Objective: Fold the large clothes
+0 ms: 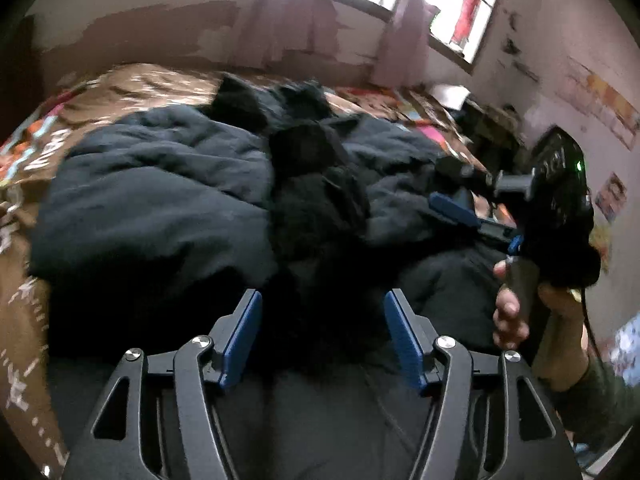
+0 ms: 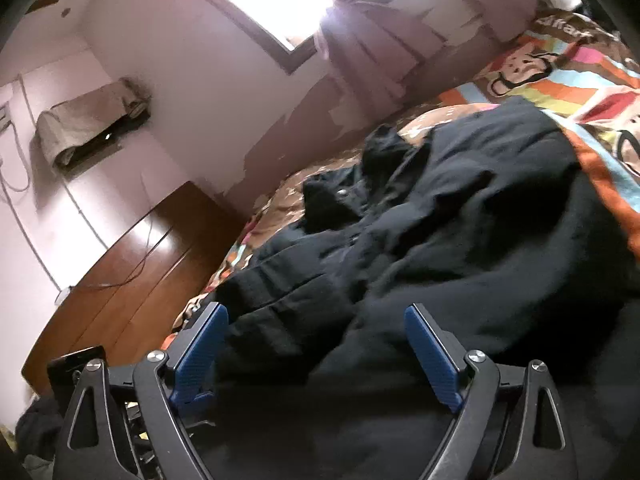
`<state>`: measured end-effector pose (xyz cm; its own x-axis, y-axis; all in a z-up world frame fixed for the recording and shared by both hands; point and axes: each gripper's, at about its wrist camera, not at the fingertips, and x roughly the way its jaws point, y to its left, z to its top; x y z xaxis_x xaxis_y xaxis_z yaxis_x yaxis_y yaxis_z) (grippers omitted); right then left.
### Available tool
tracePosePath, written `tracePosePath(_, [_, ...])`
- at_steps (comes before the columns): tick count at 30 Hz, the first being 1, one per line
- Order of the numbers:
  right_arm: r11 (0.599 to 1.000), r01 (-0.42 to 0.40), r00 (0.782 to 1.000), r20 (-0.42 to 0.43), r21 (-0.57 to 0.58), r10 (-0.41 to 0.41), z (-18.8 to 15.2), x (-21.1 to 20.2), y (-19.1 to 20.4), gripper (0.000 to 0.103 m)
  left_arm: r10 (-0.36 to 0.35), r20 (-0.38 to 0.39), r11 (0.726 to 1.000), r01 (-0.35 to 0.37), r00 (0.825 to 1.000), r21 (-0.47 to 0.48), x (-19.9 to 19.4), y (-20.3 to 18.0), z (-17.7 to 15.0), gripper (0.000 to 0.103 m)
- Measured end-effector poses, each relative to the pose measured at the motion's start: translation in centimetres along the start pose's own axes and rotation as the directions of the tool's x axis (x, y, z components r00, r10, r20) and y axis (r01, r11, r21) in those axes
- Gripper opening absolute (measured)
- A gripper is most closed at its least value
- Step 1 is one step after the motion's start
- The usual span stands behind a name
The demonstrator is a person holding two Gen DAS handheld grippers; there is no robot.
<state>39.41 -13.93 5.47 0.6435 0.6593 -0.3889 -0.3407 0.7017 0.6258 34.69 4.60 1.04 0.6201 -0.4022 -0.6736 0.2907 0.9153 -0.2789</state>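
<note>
A large dark navy padded coat [image 1: 160, 184] lies crumpled on the bed, with a black furry part [image 1: 316, 184] along its middle. My left gripper [image 1: 322, 336] is open, low over the coat's near edge, holding nothing. The right gripper device [image 1: 552, 200] shows in the left wrist view at the right, held by a hand. In the right wrist view the coat [image 2: 460, 232] fills the centre and my right gripper [image 2: 316, 356] is open just above its near edge, holding nothing.
The bed has a brown and colourful cartoon bedspread [image 2: 560, 64]. A wooden cabinet [image 2: 132, 264] stands beside the bed. A window with pink curtains [image 1: 288, 28] is on the far wall. A covered wall unit [image 2: 88, 124] hangs on the side wall.
</note>
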Motion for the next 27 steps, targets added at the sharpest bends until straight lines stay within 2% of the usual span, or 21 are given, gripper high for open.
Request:
tracePosePath(3, [0.997, 0.016, 0.999, -0.038, -0.077, -0.019, -0.2, 1.6, 2.2, 0.09, 0.096, 0.066, 0.99, -0.088, 0.993, -0.112, -2.7, 1.9, 0.1, 0.076])
tracePosePath(8, [0.961, 0.092, 0.992, -0.061, -0.261, -0.111, -0.9, 4.6, 6.8, 0.094, 0.25, 0.105, 0.942, -0.216, 0.963, -0.257, -5.6, 5.5, 0.5, 0.082])
tracePosePath(11, [0.897, 0.158, 0.978, -0.058, -0.413, -0.199, -1.8, 7.1, 9.8, 0.096, 0.329, 0.08, 0.903, -0.288, 0.941, -0.318, -6.5, 7.2, 0.5, 0.082])
tracePosePath(13, [0.835, 0.244, 0.955, -0.027, -0.493, -0.295, -2.6, 9.1, 10.8, 0.096, 0.367, 0.05, 0.881, -0.329, 0.929, -0.34, -6.8, 7.9, 0.6, 0.082])
tracePosePath(16, [0.812, 0.271, 0.944, -0.022, -0.517, -0.328, -3.7, 10.5, 10.3, 0.096, 0.381, 0.022, 0.867, -0.349, 0.924, -0.354, -7.0, 8.5, 1.0, 0.082])
tracePosePath(17, [0.815, 0.272, 0.944, -0.022, -0.512, -0.329, -3.8, 10.5, 9.8, 0.083, 0.385, 0.024, 0.865, -0.352, 0.922, -0.358, -7.1, 8.6, 1.1, 0.082])
tracePosePath(18, [0.824, 0.26, 0.948, -0.032, -0.504, -0.318, -4.0, 10.4, 9.4, 0.055, 0.387, 0.029, 0.864, -0.352, 0.921, -0.361, -7.2, 8.6, 1.2, 0.082])
tracePosePath(21, [0.853, 0.236, 0.955, -0.052, -0.466, -0.292, -4.0, 9.5, 8.4, 0.028, 0.384, 0.039, 0.864, -0.344, 0.922, -0.367, -6.9, 8.9, 1.4, 0.082])
tracePosePath(24, [0.857, 0.248, 0.964, 0.026, -0.452, -0.265, -3.4, 6.5, 8.3, 0.019, 0.378, 0.038, 0.867, -0.339, 0.925, -0.365, -6.2, 9.1, 1.8, 0.082])
tracePosePath(27, [0.855, 0.301, 0.953, 0.157, -0.422, -0.258, -2.2, 2.7, 8.1, 0.018, 0.37, 0.01, 0.866, -0.341, 0.929, -0.367, -5.2, 9.3, 2.0, 0.082])
